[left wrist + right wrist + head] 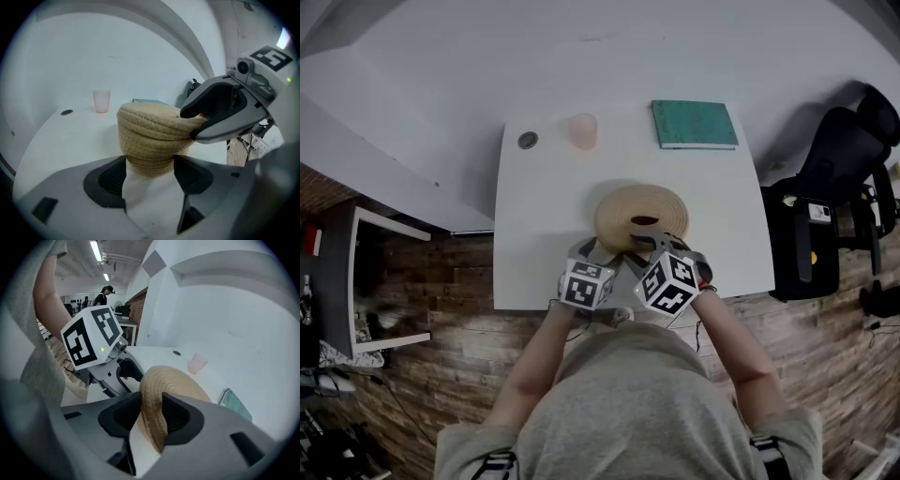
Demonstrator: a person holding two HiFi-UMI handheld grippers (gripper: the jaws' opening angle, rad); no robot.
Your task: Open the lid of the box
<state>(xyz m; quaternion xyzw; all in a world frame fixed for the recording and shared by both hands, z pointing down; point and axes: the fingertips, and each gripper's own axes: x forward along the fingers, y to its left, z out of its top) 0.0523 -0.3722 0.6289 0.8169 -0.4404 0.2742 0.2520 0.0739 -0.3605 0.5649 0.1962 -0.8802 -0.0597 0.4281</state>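
The right tool point(151, 412) is clamped on the near rim of the lid point(173, 385), one jaw above the woven edge and one beneath it. That hold looks suited to peeling the lid upward. The left tool point(150, 169) stands wide open, its jaws flanking the foot of the round coiled-rope box point(149, 154) without clearly pressing. I judge it is placed there to steady the body while the lid comes away. The lid sits on the box, so the opening is not yet done.

The box rests on the white surface point(534, 244) close to its near edge, just ahead of both tools. Behind it the surface is bare up to a pink cup point(582, 130), a green notebook point(694, 124) and a small dark disc point(528, 141) along the far edge. That leaves room above and beyond for lifting.
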